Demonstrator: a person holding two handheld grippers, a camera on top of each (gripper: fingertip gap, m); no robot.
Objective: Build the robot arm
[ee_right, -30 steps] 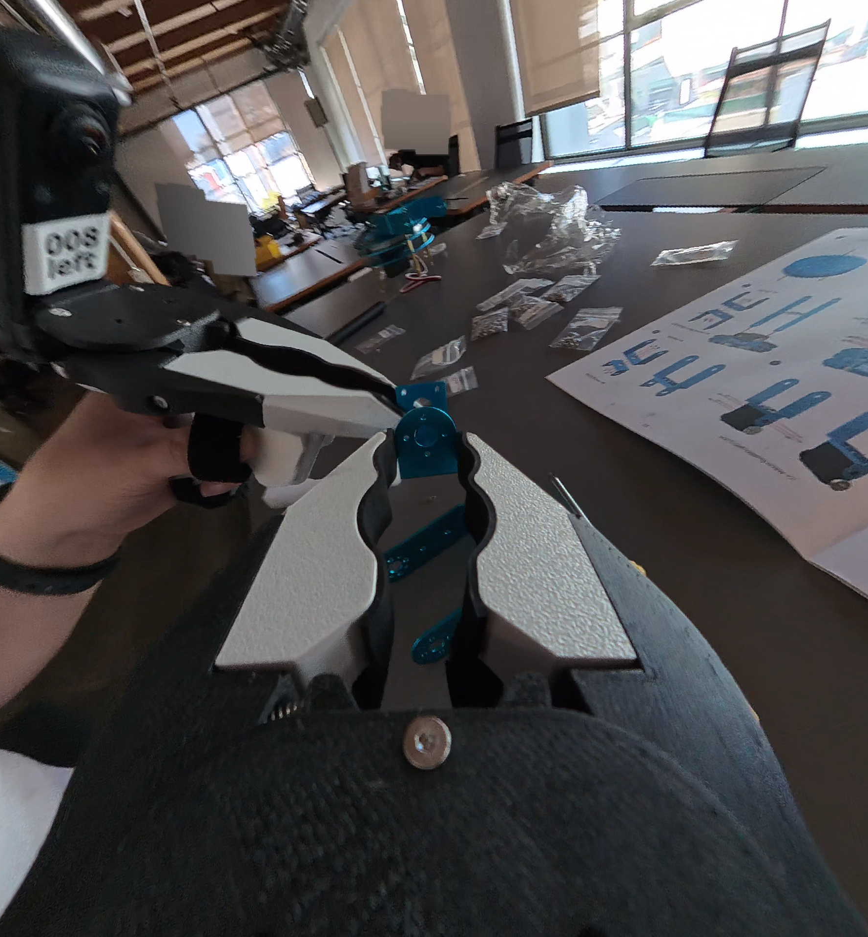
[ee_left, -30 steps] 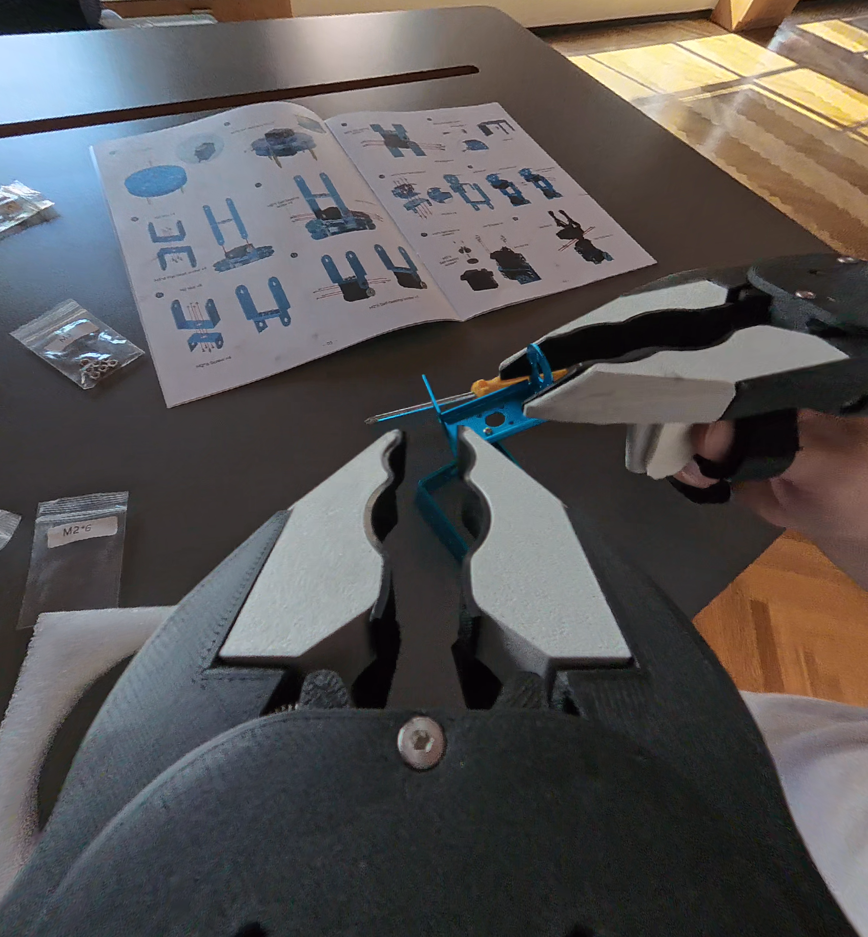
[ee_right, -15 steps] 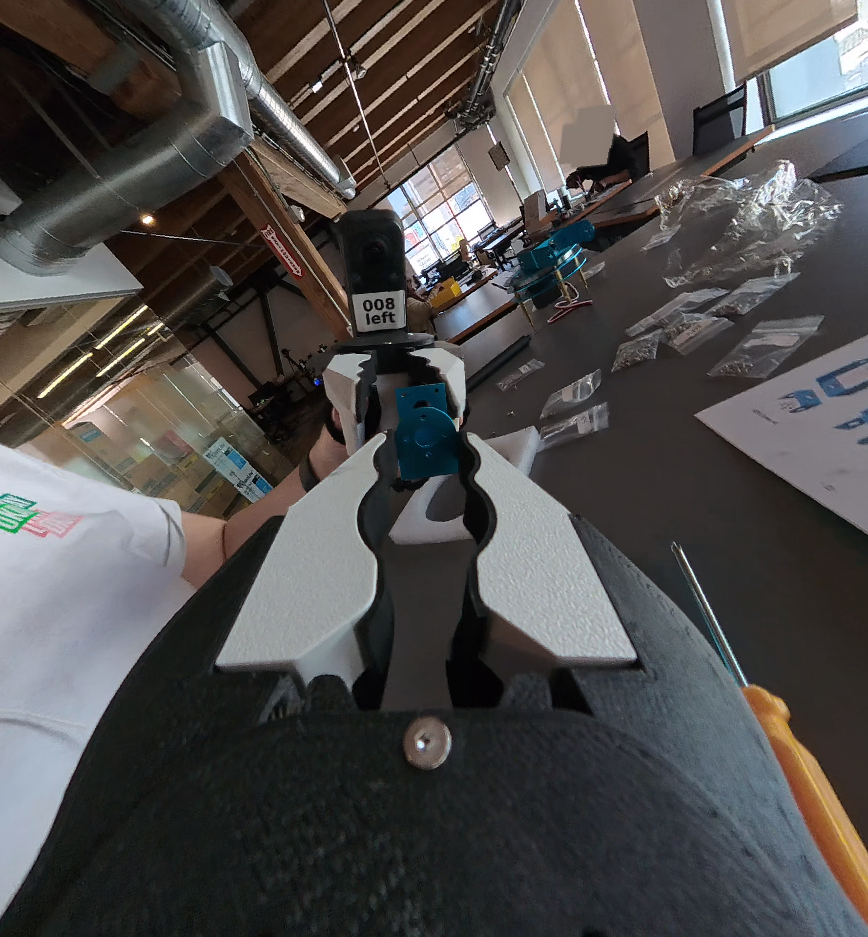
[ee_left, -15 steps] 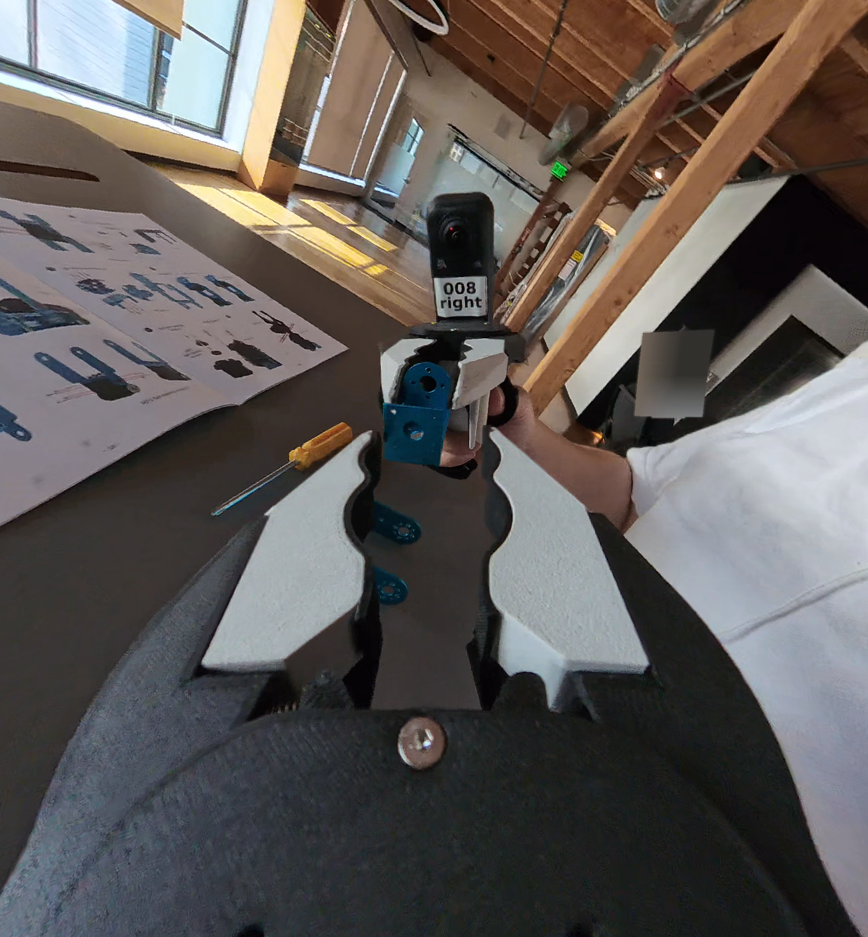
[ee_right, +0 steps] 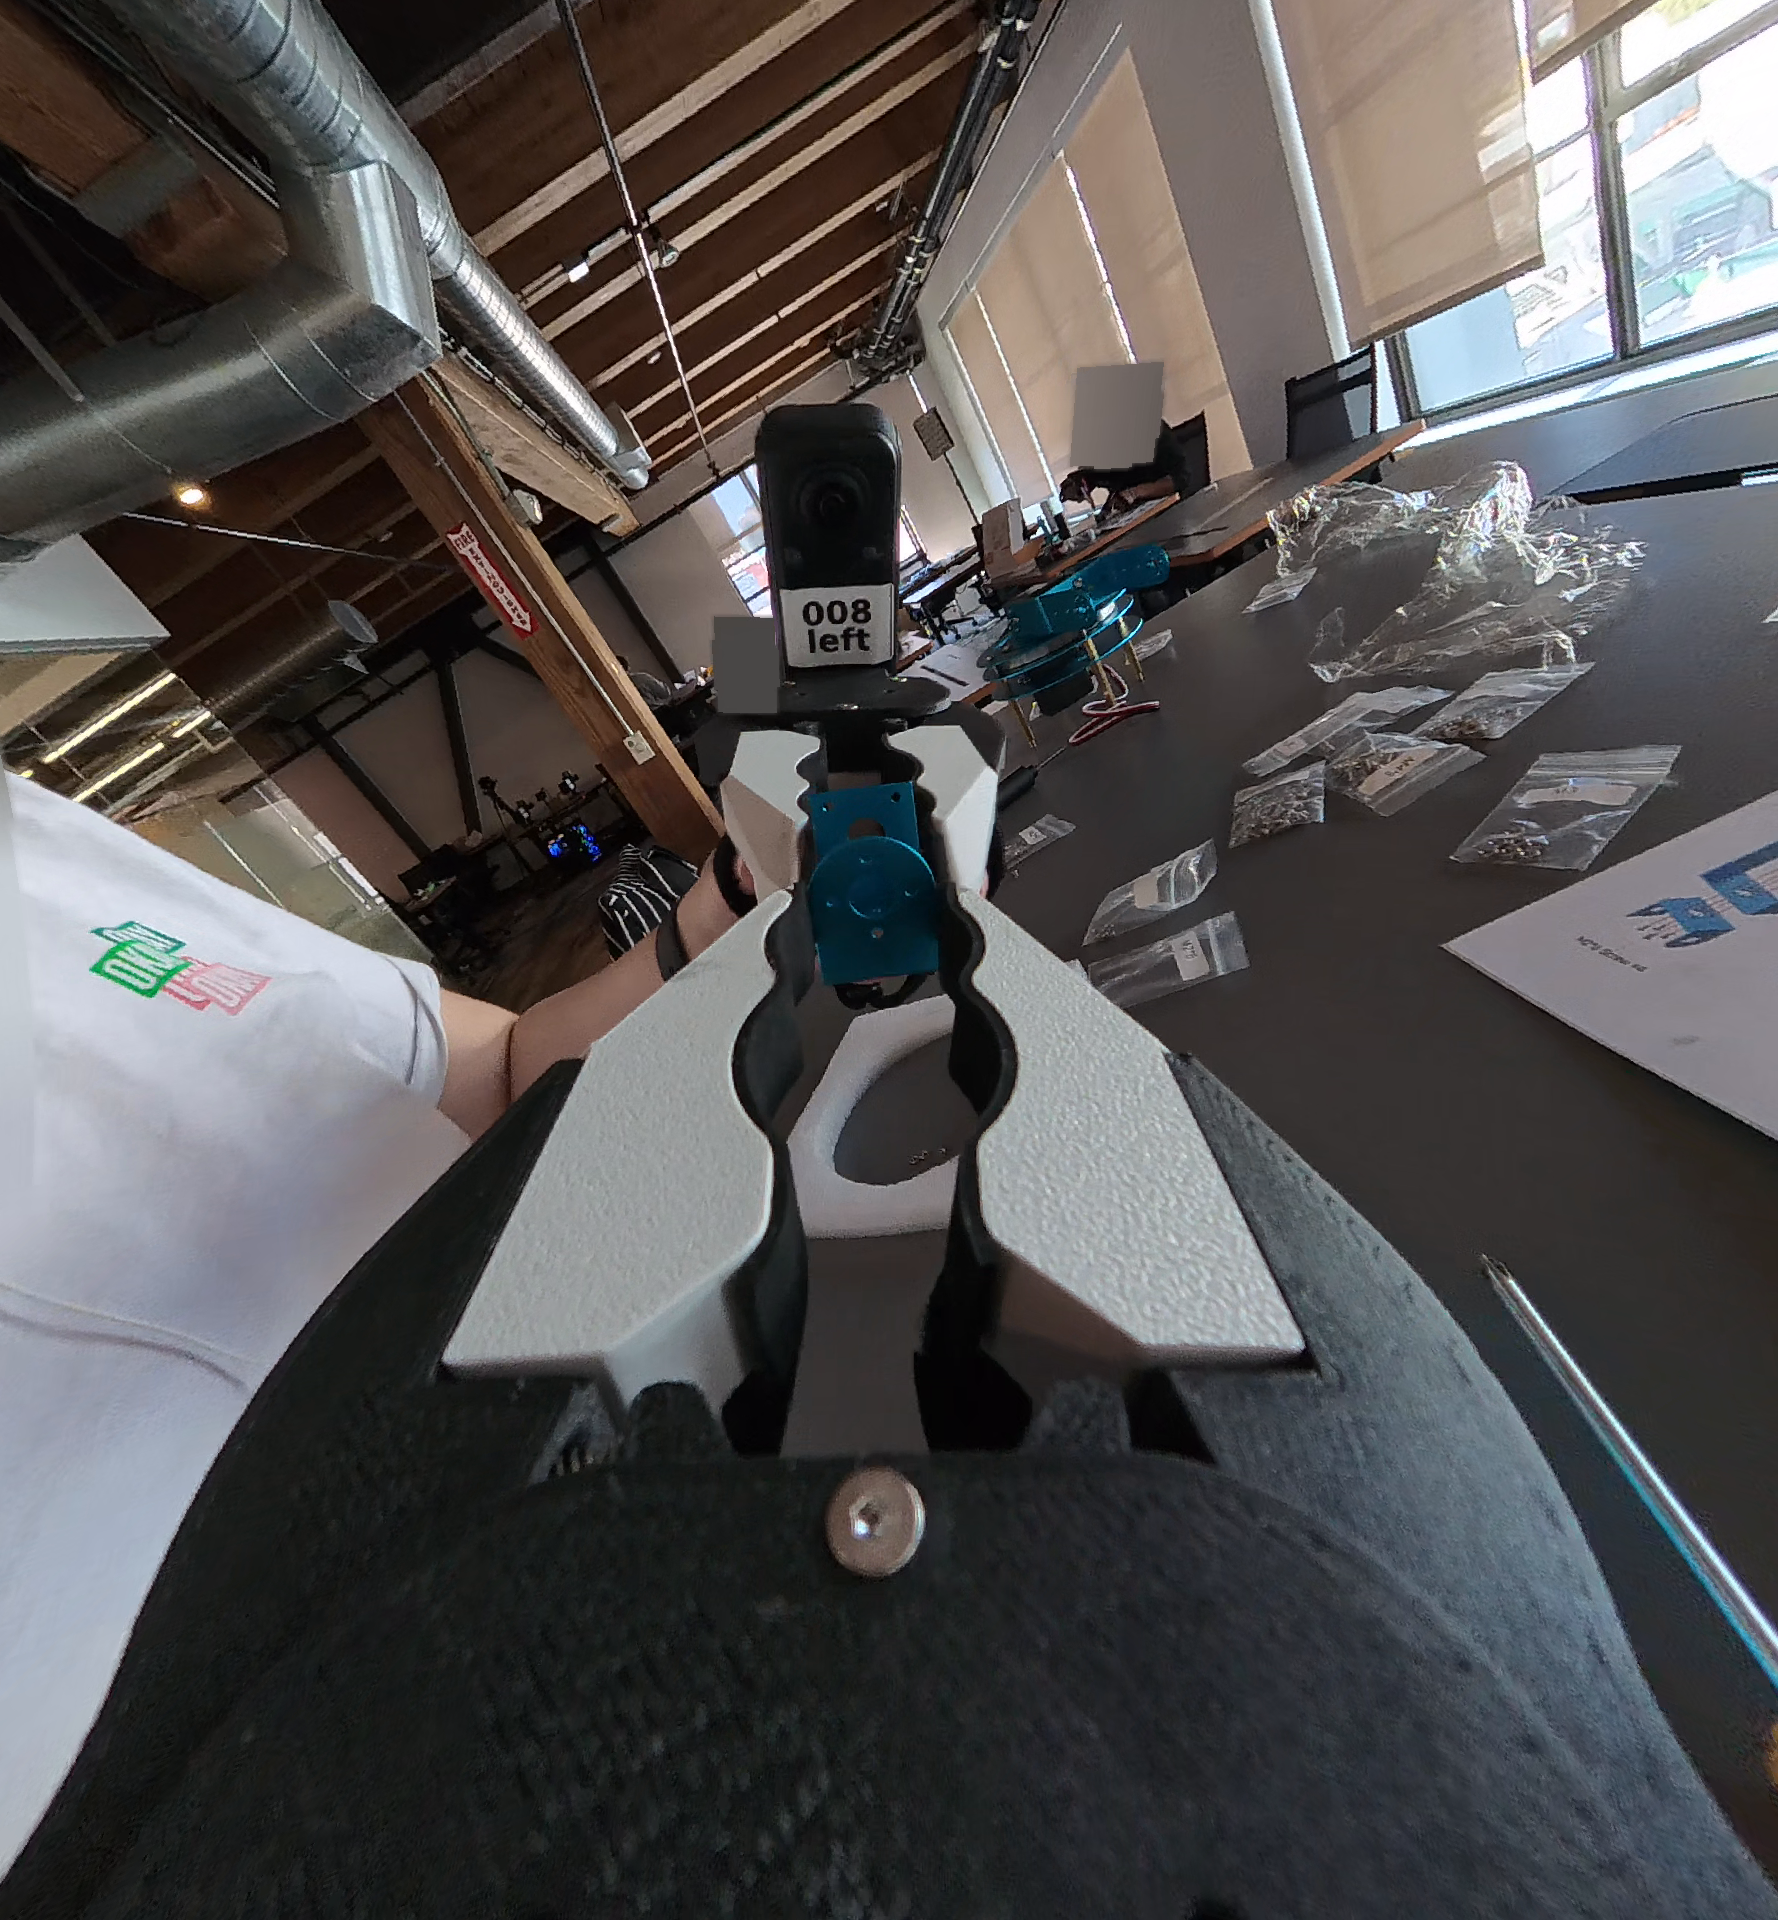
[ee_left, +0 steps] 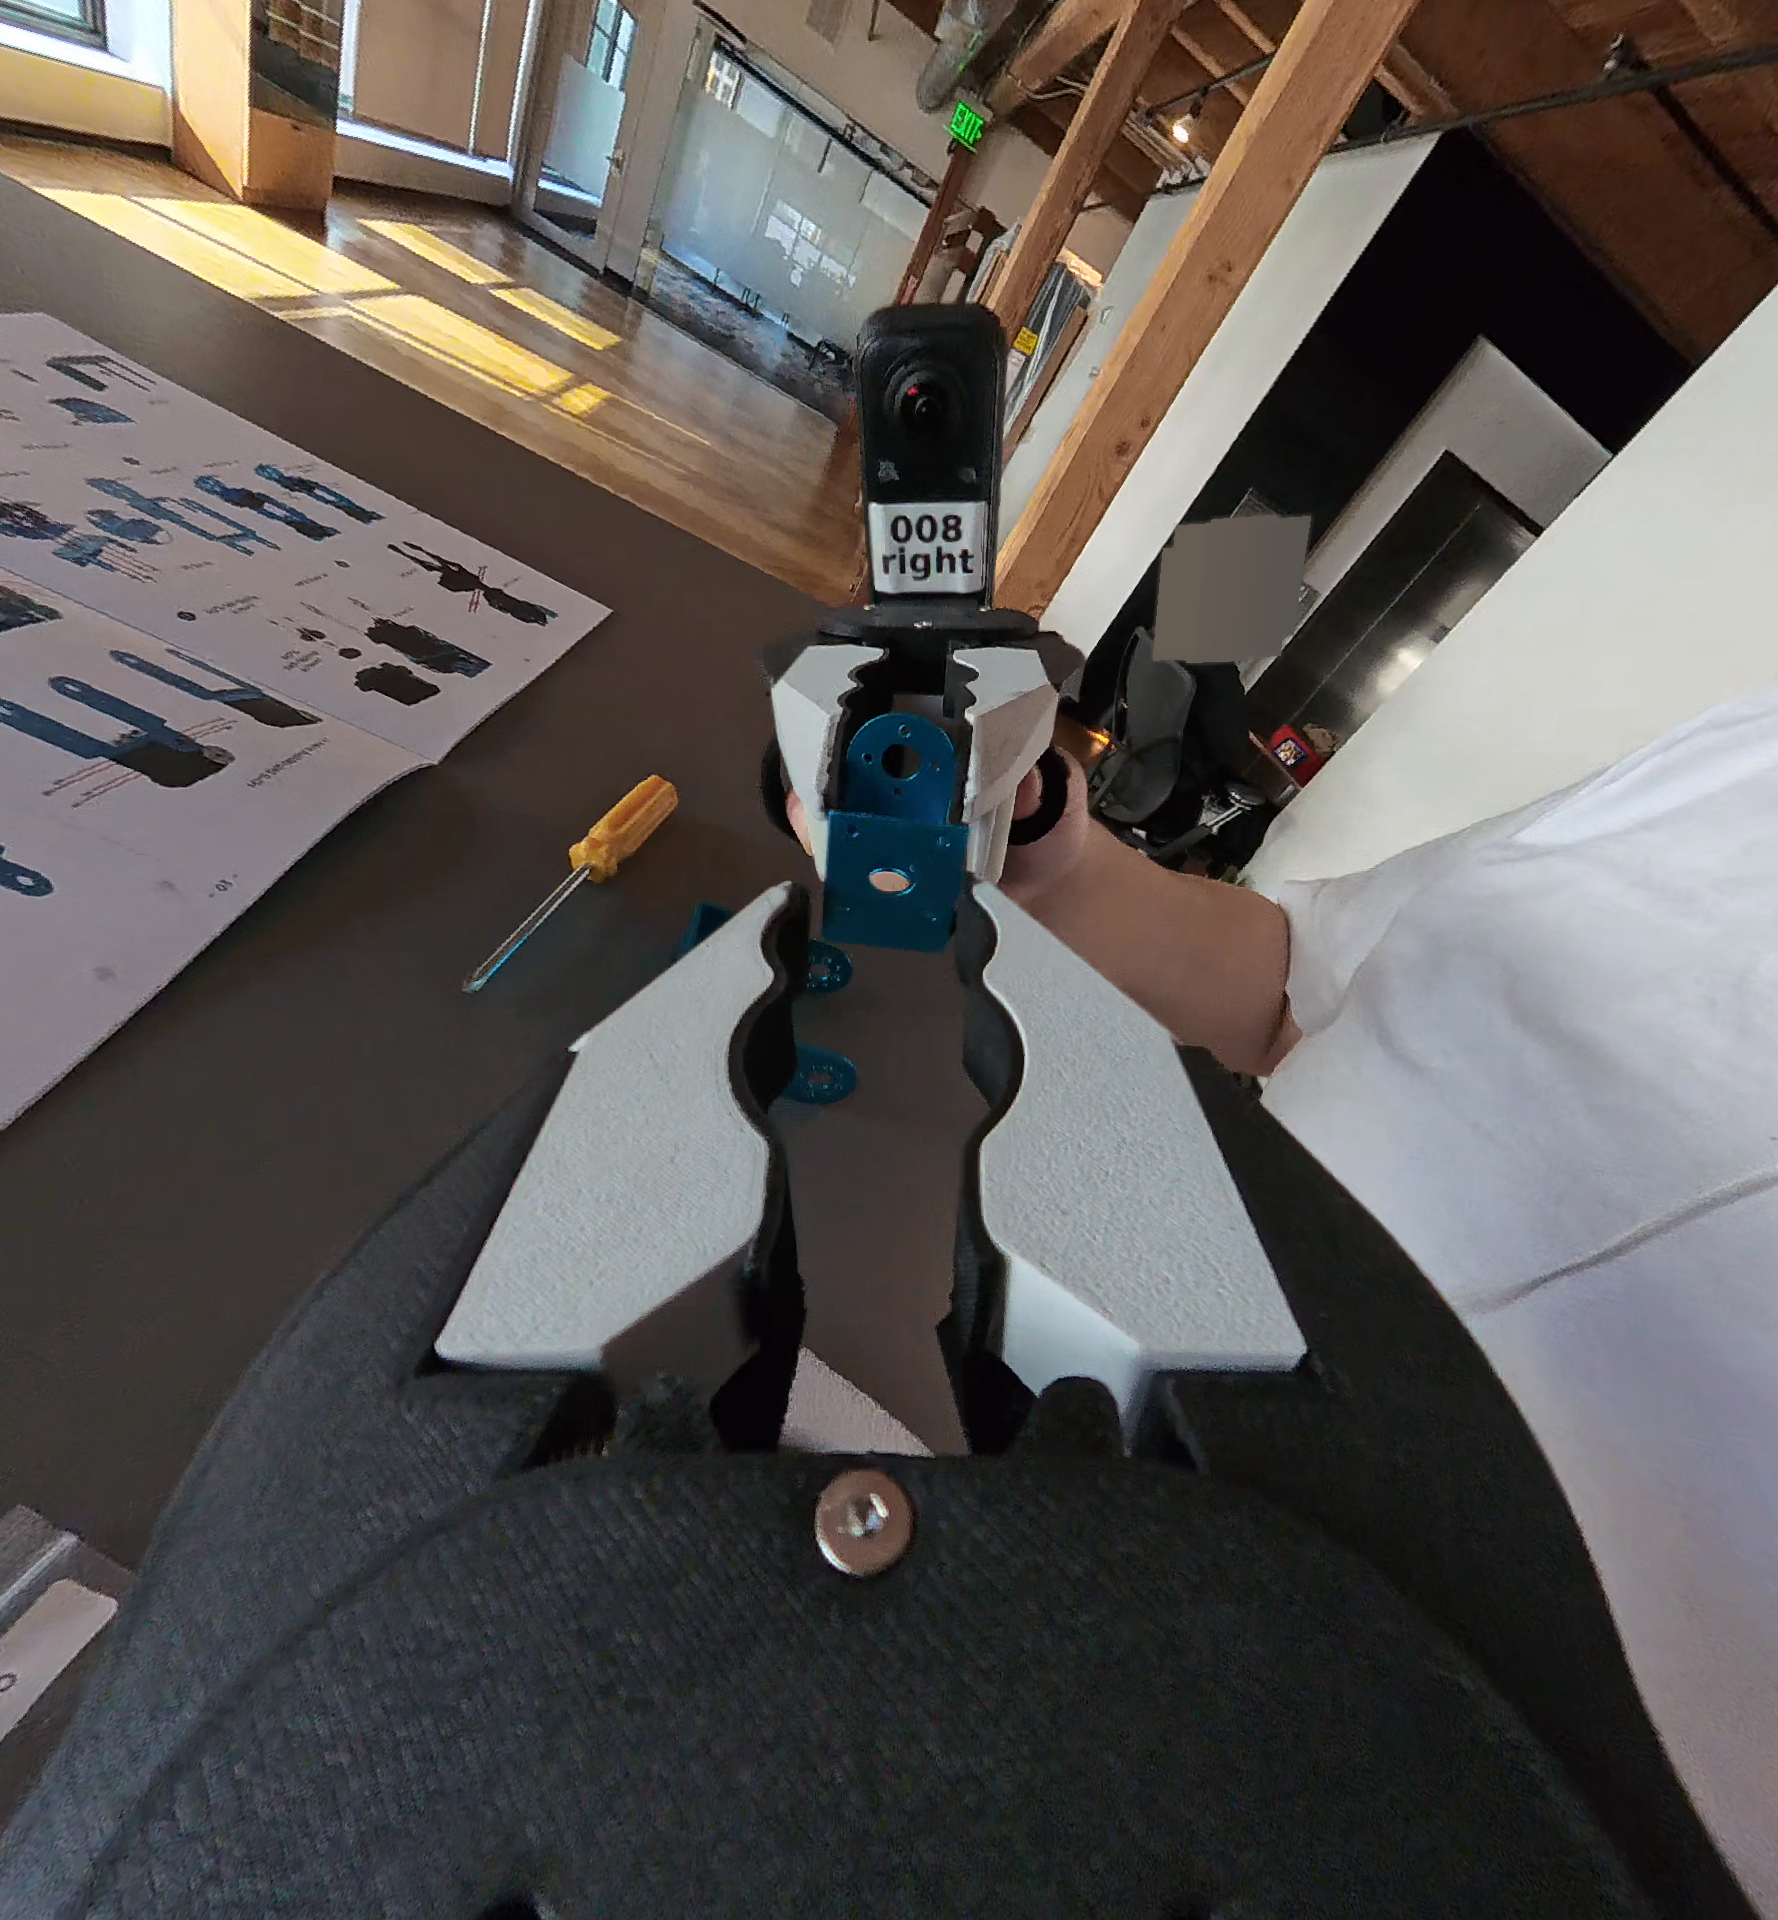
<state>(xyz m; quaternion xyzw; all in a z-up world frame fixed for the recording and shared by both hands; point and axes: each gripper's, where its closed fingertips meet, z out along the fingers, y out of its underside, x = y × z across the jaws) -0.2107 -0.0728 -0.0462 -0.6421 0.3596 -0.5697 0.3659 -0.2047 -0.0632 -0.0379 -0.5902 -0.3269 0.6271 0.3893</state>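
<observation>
A blue metal bracket (ee_left: 890, 883) hangs above the dark table between my two grippers, which face each other tip to tip. My left gripper (ee_left: 880, 904) is closed on its square plate. My right gripper (ee_left: 900, 810) holds its round-ended plate. In the right wrist view my right gripper (ee_right: 874, 914) is shut on the bracket's round plate (ee_right: 869, 904). My left gripper (ee_right: 859, 831) grips the square plate beyond it. A yellow-handled screwdriver (ee_left: 620, 821) lies on the table left of the grippers.
A second blue bracket (ee_left: 820, 1075) lies on the table under my left fingers. An open instruction booklet (ee_left: 189, 665) lies to the left. Small bags of hardware (ee_right: 1560, 810), a white foam piece (ee_right: 885, 1122) and a blue round assembly (ee_right: 1061, 634) lie farther along. A person in a white shirt (ee_left: 1539, 1039) holds both grippers. Left and right tips are no more than a few centimetres apart.
Both grippers rose off the table and turned to face each other. My left gripper dropped one bracket, opened, and has now narrowed onto the bracket my right gripper holds.
</observation>
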